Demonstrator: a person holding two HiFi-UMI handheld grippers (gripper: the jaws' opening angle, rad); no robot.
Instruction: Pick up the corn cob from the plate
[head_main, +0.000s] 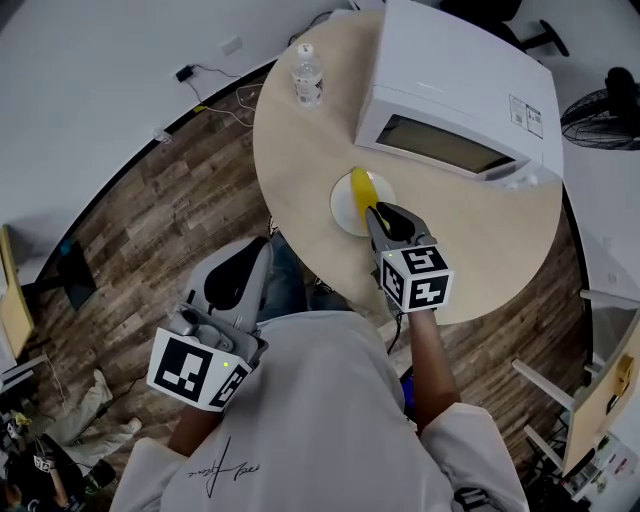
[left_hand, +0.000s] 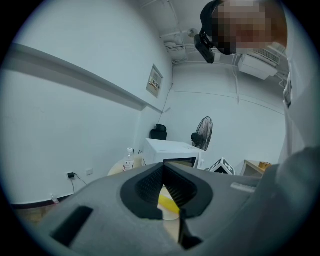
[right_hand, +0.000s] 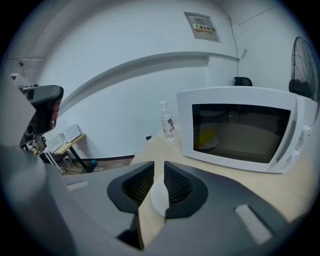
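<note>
A yellow corn cob (head_main: 360, 187) lies on a small white plate (head_main: 343, 210) near the front of the round wooden table (head_main: 300, 150). My right gripper (head_main: 378, 213) hangs over the plate's near edge, its tips just short of the cob. In the right gripper view its jaws (right_hand: 159, 166) stand a narrow gap apart with nothing between them; only the plate (right_hand: 157, 197) shows through, and the cob is hidden. My left gripper (head_main: 264, 247) is off the table by the person's lap, shut and empty. In the left gripper view the cob (left_hand: 167, 202) shows past the left gripper (left_hand: 162, 167).
A white microwave (head_main: 450, 100) with its door shut fills the table's far right, close behind the plate. A water bottle (head_main: 308, 75) stands at the far left edge. A fan (head_main: 605, 110) and furniture stand on the floor to the right.
</note>
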